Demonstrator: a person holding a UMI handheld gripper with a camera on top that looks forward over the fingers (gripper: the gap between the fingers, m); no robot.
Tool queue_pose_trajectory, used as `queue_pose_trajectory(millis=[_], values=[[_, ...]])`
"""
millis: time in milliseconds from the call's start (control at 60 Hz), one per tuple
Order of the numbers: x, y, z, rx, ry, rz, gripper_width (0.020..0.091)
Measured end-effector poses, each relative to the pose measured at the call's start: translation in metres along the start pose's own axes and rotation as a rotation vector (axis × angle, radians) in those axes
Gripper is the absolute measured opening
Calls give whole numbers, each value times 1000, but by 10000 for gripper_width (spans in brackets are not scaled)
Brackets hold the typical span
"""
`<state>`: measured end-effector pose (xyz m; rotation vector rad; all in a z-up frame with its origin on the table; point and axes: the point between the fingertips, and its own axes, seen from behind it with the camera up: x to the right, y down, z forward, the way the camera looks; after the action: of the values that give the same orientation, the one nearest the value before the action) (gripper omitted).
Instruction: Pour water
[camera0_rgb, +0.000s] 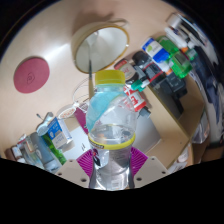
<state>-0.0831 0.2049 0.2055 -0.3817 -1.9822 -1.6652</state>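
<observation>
Tongs (113, 160) pinching clear water bottle (113, 128) w/ yellow cap, tilted over bench (40, 35) nr red disc (31, 74).

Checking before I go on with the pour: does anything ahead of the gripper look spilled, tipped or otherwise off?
No spill shows. The gripper is shut on a clear bottle with water in it, and the yellow cap is on, which is odd for pouring. The bottle leans slightly. Beyond it the shelf clutter is too small to judge.
</observation>
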Motion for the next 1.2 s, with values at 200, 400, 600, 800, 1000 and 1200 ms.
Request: queue_pose_trajectory(millis=[200,400,600,800,1000,1200], values=[[-7,32,-16,-23,-92,889,447],[-41,10,-44,-4,-210,2159,448],[-80,-50,-52,-11,-226,2466,446],[-123,-101,-52,-55,-258,2525,446],[-124,-99,-55,16,-143,2559,453],[-122,-100,-55,18,-171,2552,548]])
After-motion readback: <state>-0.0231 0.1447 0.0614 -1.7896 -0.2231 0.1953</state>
